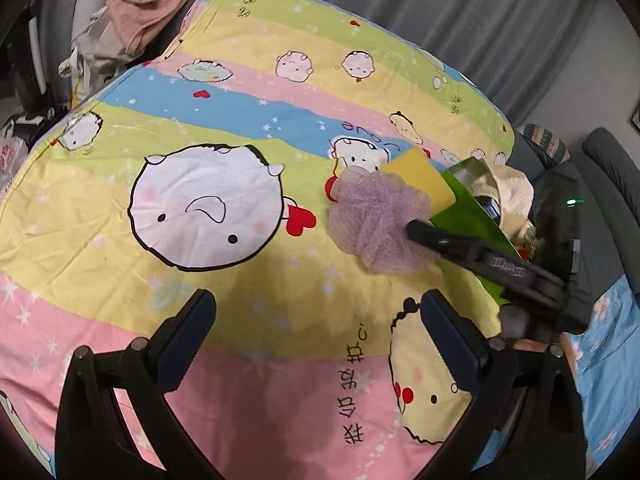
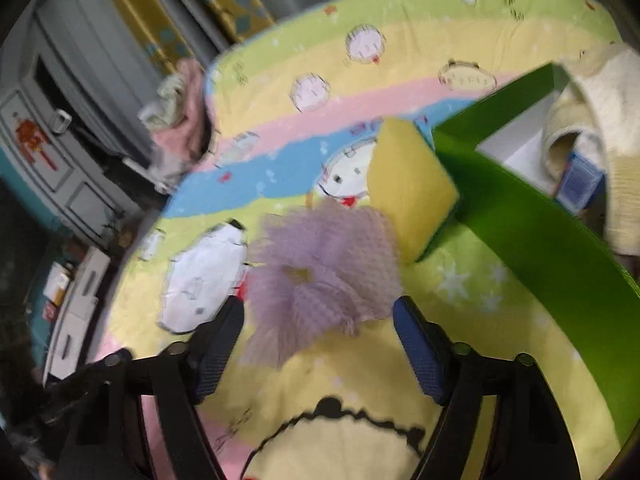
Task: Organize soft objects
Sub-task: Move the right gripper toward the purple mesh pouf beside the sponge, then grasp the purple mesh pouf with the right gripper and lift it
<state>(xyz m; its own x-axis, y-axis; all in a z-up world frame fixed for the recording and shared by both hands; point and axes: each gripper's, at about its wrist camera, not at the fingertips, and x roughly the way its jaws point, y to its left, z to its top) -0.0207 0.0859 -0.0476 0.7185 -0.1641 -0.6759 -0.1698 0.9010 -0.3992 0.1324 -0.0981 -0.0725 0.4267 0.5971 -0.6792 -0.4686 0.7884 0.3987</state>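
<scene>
mesh puff [image 2: 324,264]: 1 | yellow sponge [image 2: 412,188]: 1 | green box [image 2: 540,232]: 1 | cream cloth [image 2: 600,120]: 1

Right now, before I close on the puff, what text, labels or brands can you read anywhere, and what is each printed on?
"love": on the bedsheet, upside down, by a cartoon face above the purple mesh puff.
Chinese characters: on the bedsheet near the left claw, upside down; I cannot read them reliably.
Raised brand lettering: on the right claw's black arm; not readable.
"%"-like marks: bedsheet's far edge; unclear.
Blue packet in the green box: print blurred.
</scene>
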